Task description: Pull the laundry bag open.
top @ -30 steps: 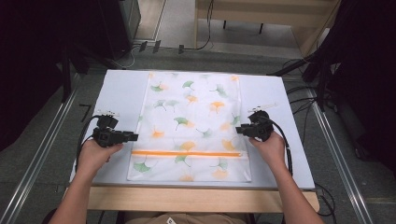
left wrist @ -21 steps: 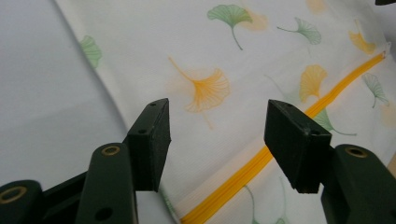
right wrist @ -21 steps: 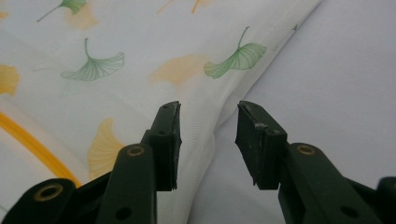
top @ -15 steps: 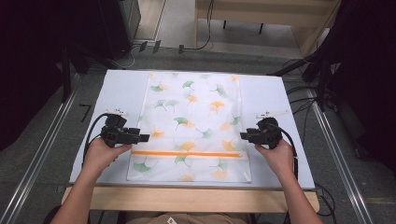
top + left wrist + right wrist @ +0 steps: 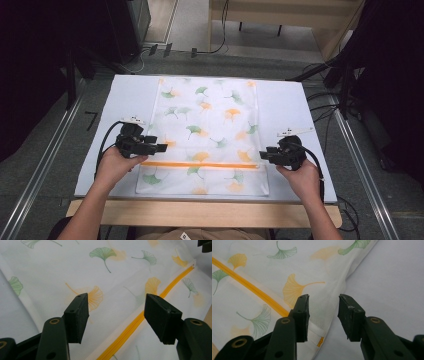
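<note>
Both claws sit open and empty at the two long edges of a white pillowcase [image 5: 210,130] printed with green and orange ginkgo leaves, which lies flat on a pale desk [image 5: 300,110]. Its long axis runs away from the person, from the desk's near edge toward the far one. An orange zipper [image 5: 200,164] crosses it from side to side near the person's end. At the cloth's left edge the left claw [image 5: 162,148] points inward, just above the zipper's left end; in the left gripper view its jaws stand wide apart over the fabric, the zipper running between them. At the right edge the right claw [image 5: 263,153] hovers by the zipper's right end, jaws straddling the cloth's side seam [image 5: 339,293] without gripping. Each hand is nearest its own edge, so either edge looks ready to be pinched.
</note>
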`<control>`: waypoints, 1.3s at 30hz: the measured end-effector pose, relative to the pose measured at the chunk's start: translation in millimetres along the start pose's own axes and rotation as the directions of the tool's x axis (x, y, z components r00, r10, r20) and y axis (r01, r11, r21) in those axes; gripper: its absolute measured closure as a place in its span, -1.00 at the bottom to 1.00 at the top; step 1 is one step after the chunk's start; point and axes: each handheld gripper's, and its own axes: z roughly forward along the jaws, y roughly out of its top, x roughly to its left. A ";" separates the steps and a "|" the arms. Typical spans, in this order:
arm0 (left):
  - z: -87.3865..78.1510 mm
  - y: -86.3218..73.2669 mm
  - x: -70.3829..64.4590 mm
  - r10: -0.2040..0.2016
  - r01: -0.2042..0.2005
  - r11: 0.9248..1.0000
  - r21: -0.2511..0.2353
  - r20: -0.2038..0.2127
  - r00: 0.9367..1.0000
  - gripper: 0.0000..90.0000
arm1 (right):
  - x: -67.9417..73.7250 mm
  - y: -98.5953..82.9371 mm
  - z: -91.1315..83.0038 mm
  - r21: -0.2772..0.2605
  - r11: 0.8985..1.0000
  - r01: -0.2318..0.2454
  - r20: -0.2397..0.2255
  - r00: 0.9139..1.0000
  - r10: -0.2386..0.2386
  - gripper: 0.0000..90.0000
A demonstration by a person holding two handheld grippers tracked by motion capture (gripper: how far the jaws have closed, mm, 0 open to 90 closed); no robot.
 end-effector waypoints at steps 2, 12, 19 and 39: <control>2.1 0.6 -0.2 -0.001 0.001 1.000 -0.004 0.007 1.000 -0.18 | -0.4 -1.1 0.6 0.008 1.000 -0.006 0.003 1.000 0.006 0.41; 13.8 5.5 -7.5 0.026 -0.026 0.999 0.018 0.027 0.999 -0.19 | -1.0 -5.3 3.7 0.039 0.999 -0.015 -0.026 1.000 0.016 0.81; 16.5 6.9 -10.5 0.039 -0.040 0.999 0.023 0.039 0.998 -0.18 | -1.4 -7.0 9.0 0.079 0.997 -0.018 -0.033 0.999 0.020 1.00; 25.2 11.9 -20.8 0.068 -0.068 0.998 0.000 0.086 0.994 -0.12 | 9.7 -7.7 26.4 0.135 0.991 0.005 -0.073 0.997 0.005 1.00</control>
